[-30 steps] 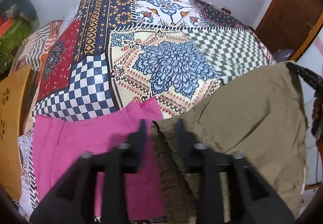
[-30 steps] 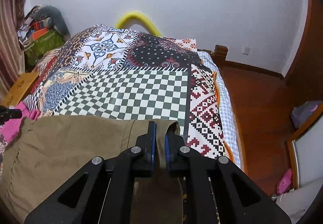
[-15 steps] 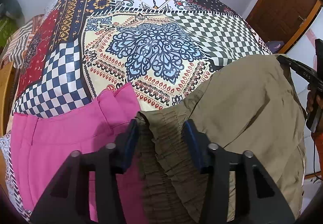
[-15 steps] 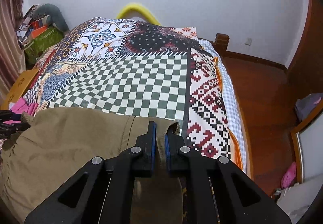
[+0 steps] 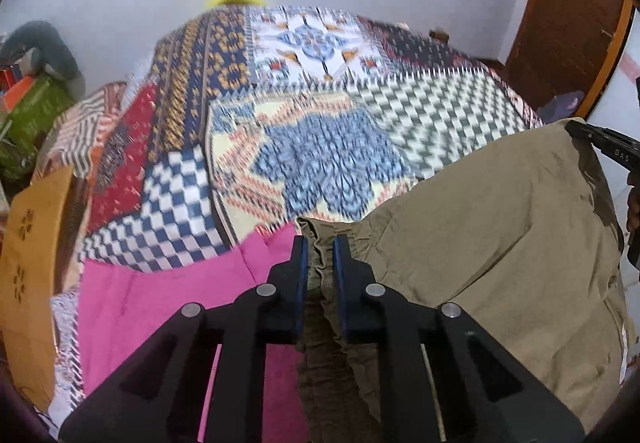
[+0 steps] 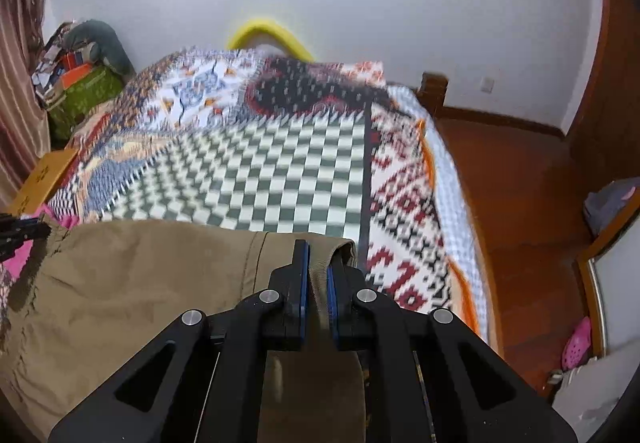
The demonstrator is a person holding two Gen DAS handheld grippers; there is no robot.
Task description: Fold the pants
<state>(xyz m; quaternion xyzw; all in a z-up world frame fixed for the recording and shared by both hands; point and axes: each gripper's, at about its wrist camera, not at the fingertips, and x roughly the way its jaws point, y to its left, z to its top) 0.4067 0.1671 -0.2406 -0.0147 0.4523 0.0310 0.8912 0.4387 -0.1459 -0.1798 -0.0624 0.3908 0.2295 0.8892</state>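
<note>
Left gripper [image 5: 320, 249]: you have it clamped on the khaki pants' [image 5: 500, 243] ruffled waistband.
Right gripper [image 6: 318, 261]: you have it clamped on the pants' opposite edge.

The only lettering I can make out is "DAS", white on the black right gripper [image 5: 604, 145], far off to the right of the left tongs.

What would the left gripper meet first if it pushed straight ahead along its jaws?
Past the olive-brown pants' gathered waistband it grips, the left gripper would probably meet the patchwork-patterned bedspread, around its blue medallion patch; motion blur leaves depth uncertain.
</note>
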